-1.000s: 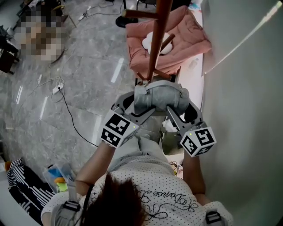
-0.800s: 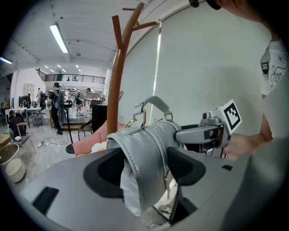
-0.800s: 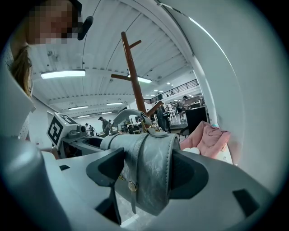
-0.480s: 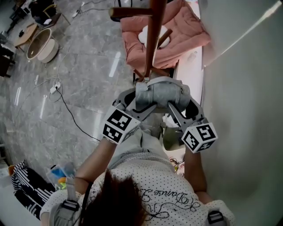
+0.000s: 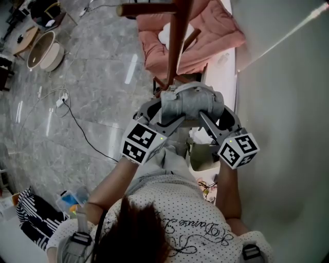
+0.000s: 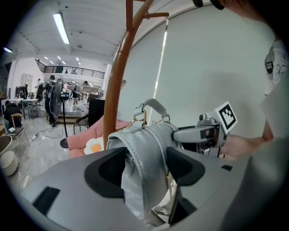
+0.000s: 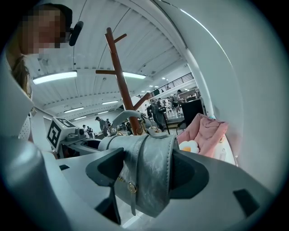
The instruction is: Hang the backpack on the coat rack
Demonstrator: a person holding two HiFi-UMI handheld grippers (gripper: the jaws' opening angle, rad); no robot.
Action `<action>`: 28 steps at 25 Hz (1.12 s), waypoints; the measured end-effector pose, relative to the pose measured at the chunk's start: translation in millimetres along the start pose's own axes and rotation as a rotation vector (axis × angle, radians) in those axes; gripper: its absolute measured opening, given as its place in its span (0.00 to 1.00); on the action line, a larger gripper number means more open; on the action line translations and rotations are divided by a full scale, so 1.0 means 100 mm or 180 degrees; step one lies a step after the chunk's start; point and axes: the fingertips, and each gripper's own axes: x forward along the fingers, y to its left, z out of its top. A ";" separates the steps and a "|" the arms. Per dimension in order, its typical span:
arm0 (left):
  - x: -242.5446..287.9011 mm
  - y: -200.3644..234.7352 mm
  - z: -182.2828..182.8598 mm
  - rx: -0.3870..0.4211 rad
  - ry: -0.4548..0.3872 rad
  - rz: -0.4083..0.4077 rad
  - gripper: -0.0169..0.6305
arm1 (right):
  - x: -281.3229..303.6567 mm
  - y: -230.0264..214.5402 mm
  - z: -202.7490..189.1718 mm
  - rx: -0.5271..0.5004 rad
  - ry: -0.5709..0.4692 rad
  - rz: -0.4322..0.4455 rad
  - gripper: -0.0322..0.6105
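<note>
— What's moving?
— I'm bringing the backpack closer to the coat rack. My left gripper and right gripper are clamping its two sides.
— And the peg?
— It's sitting up ahead, above the handle.

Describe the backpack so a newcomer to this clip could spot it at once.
Start at the brown wooden coat rack by the white wall. Before its pole, the left gripper and right gripper clamp the backpack: small, grey, leathery, unlike the pink cushion behind.
</note>
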 end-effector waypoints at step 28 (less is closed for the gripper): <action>0.22 0.06 -0.33 -0.0018 0.0381 0.0104 0.44 | 0.30 -0.37 -0.34 0.0190 0.0470 0.0374 0.55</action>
